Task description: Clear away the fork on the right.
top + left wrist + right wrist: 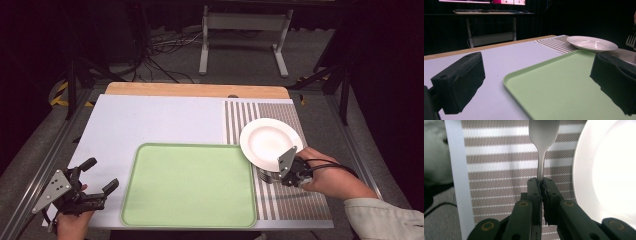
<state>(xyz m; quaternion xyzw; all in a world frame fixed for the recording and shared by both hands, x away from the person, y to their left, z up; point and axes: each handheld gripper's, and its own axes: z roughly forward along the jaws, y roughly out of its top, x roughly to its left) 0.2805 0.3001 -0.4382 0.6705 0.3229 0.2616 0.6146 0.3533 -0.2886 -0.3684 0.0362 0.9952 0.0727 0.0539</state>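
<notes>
My right gripper is shut on the thin handle of a metal fork and holds it over the striped placemat, just beside a white plate. In the right gripper view the two jaws press together on the fork, and the plate fills the right side. The fork's tines peek in at the right edge of the left gripper view. At the table's near left corner my left gripper stands open with nothing in it, left of a green tray. Its jaws frame the tray and the distant plate.
A pale sheet covers the wooden table. Beyond the table's far edge are a white desk frame and cables on the floor. Metal rails run along both sides of the table.
</notes>
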